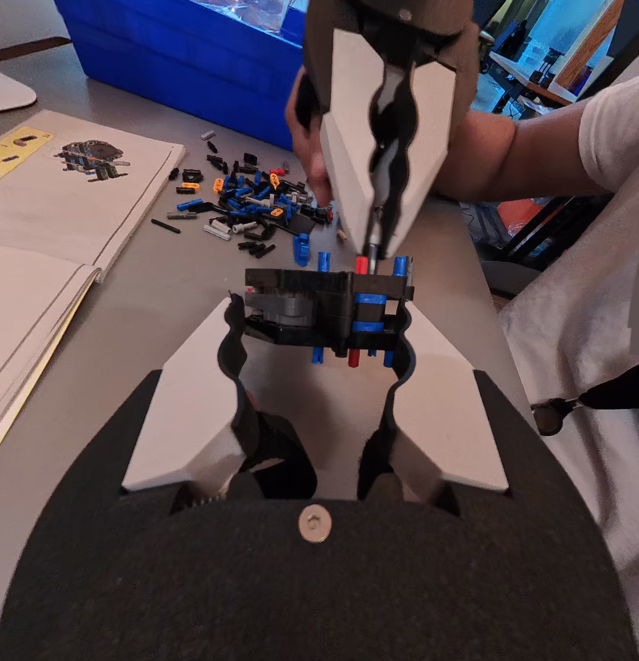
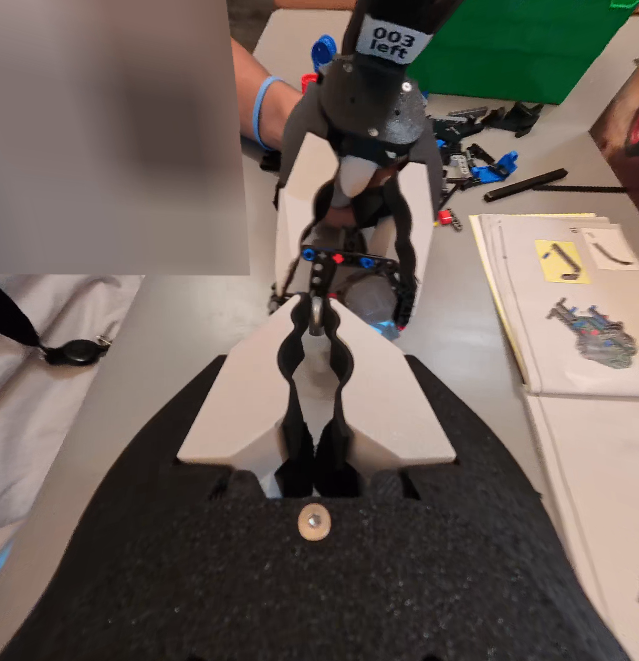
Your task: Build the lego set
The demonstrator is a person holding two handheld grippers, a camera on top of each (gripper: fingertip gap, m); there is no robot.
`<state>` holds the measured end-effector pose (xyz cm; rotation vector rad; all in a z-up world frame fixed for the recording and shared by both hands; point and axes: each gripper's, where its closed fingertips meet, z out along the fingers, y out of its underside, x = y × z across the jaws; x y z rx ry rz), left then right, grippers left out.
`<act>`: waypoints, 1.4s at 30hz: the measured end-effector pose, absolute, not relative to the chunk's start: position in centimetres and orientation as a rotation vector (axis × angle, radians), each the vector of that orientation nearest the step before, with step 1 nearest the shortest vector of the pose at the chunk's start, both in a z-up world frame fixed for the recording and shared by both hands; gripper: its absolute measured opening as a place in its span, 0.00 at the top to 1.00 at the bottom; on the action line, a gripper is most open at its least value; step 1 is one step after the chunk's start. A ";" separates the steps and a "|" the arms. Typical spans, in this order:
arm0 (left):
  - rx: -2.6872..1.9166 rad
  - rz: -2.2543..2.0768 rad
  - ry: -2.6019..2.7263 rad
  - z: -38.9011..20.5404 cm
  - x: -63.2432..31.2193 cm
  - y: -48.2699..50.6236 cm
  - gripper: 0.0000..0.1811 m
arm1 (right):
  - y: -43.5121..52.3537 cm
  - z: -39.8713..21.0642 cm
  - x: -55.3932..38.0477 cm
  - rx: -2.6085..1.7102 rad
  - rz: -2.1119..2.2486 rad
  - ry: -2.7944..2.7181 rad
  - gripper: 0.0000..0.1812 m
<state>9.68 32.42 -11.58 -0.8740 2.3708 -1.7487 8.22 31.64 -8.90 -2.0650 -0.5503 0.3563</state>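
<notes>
My left tool [image 1: 318, 322] holds the lego assembly [image 1: 325, 307] above the tabletop [image 1: 160, 322], away from its edges. My right tool [image 1: 373, 250] meets the assembly's top from the far side, gripping a pin [image 2: 317, 316]. Behind the assembly lies the heap of loose parts [image 1: 253, 200]; behind that, toward the far edge, stands a bin [image 1: 189, 53]. The instruction booklet [image 1: 60, 214] lies along the left edge.

Pretty cramped around the lego assembly [image 1: 325, 311]: the left claw [image 1: 318, 322] hugs both its sides and the right claw [image 1: 373, 250] crowds it from the far side. Beyond that sits a loose parts pile [image 1: 253, 200], then the blue bin [image 1: 189, 60]. The open manual [image 1: 60, 214] fills the left of the surface [image 1: 168, 286], leaving a bare strip between.
</notes>
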 end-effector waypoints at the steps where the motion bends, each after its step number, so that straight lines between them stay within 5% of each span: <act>1: -0.899 -1.749 2.376 -11.7 9.8 32.5 0.55 | 31.5 -9.1 7.8 -2.064 0.401 -0.543 0.96; 13: -0.949 -1.693 2.437 -12.8 9.9 32.3 0.55 | 31.5 -11.6 7.8 -2.107 0.417 -0.518 0.96; 15: -0.980 -1.740 2.401 -12.3 10.2 32.7 0.66 | 31.8 -11.3 7.7 -2.074 0.452 -0.472 0.96; 19: -1.032 -1.806 2.332 -11.6 10.8 33.2 0.66 | 32.3 -10.6 8.3 -2.031 0.476 -0.393 0.96; 34: -0.477 -0.942 2.302 -13.5 9.8 32.3 0.73 | 30.3 -10.7 11.2 -2.066 0.453 -0.407 0.96; 42: -0.502 -0.997 2.300 -13.7 9.3 30.2 0.71 | 30.2 -11.2 11.5 -2.070 0.453 -0.416 0.96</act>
